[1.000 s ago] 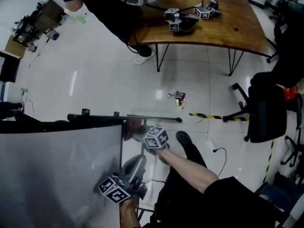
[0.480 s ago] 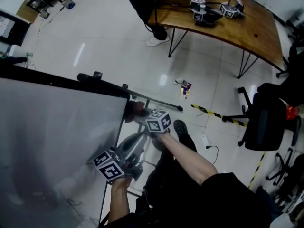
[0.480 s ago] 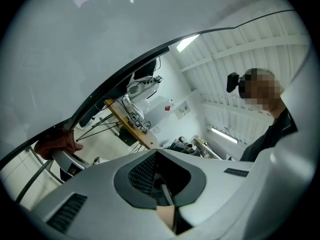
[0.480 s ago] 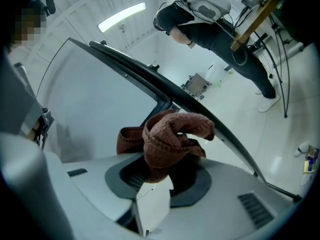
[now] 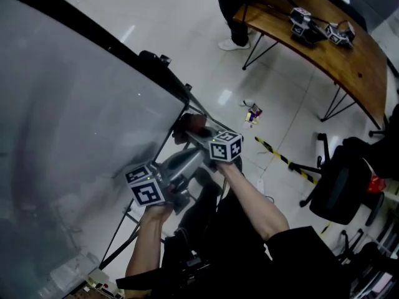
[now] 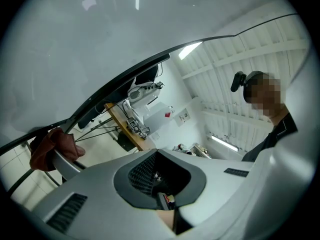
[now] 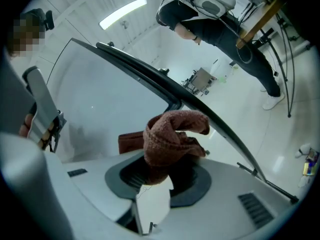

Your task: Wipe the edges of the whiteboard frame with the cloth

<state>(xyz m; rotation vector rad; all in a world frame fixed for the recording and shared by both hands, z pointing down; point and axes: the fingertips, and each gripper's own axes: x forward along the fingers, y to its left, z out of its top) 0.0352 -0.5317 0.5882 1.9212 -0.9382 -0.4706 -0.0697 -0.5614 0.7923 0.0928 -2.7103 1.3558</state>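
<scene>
Whiteboard (image 5: 68,117) fills the left half of the head view, its pale grey face tilted across the picture. Its dark frame (image 5: 124,48) runs from the upper left down to a corner near the middle. From there a thin side edge drops toward the lower left. Glossy white floor (image 5: 187,30) lies behind it. At the upper right stands a curved wooden table (image 5: 361,61) on black hairpin legs. It carries two spare grippers (image 5: 305,27) with marker cubes. A black office chair (image 5: 340,189) sits at the right edge, and a person's dark-trousered legs (image 5: 240,5) stand at the top beside the table.

Both of the wearer's forearms reach up from the bottom centre. The right claw (image 5: 188,128) points at the frame's corner. In its own view the right claw (image 7: 160,171) is clamped on a reddish-brown cloth (image 7: 170,134). The cloth bunches up out of the jaws and overlaps the dark frame (image 7: 150,79). In the head view the cloth (image 5: 190,123) sits right at that corner, seemingly touching the frame.

The left claw (image 5: 198,156) lies just below and beside the right one. In its own view the left claw (image 6: 157,176) shows its jaws closed together with nothing between them. The cloth (image 6: 50,146) appears at the left of that view, under the frame (image 6: 125,81).

A strip of yellow-black tape (image 5: 287,161) and a small colourful object (image 5: 252,113) lie on the floor.
</scene>
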